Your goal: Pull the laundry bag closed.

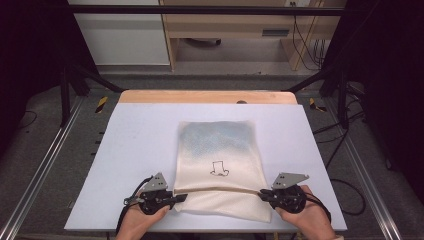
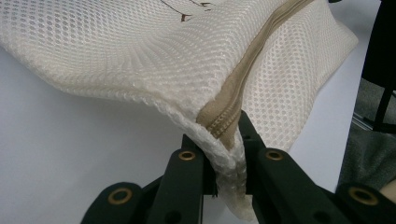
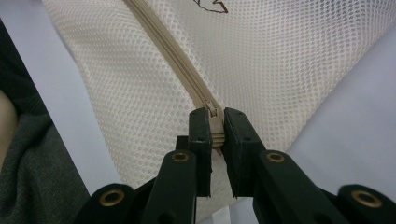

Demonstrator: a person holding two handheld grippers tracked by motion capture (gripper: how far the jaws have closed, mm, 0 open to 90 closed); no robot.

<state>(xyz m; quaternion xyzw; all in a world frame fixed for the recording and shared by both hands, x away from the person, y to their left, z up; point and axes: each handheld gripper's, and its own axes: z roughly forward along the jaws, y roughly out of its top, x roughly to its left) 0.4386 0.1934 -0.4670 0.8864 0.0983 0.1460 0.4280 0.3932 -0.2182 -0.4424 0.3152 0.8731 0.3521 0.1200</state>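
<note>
A cream mesh laundry bag (image 1: 218, 150) with a small drawn emblem (image 1: 219, 168) lies flat on the white table, its tan zipper (image 1: 220, 189) running across near the front edge. My left gripper (image 1: 176, 196) is shut on the bag's left end, where mesh and zipper tape (image 2: 224, 126) bunch between the jaws (image 2: 227, 154). My right gripper (image 1: 262, 194) is shut on the zipper's right end, and the zipper pull (image 3: 214, 122) sits pinched between its pads. The zipper line is stretched slightly taut between the two grippers.
The white tabletop (image 1: 135, 145) has a wooden strip (image 1: 207, 96) along its far edge. Metal rails (image 1: 47, 160) flank the table on both sides. Cables trail on the floor at the right (image 1: 345, 145). A wooden shelf unit (image 1: 230, 30) stands beyond the table.
</note>
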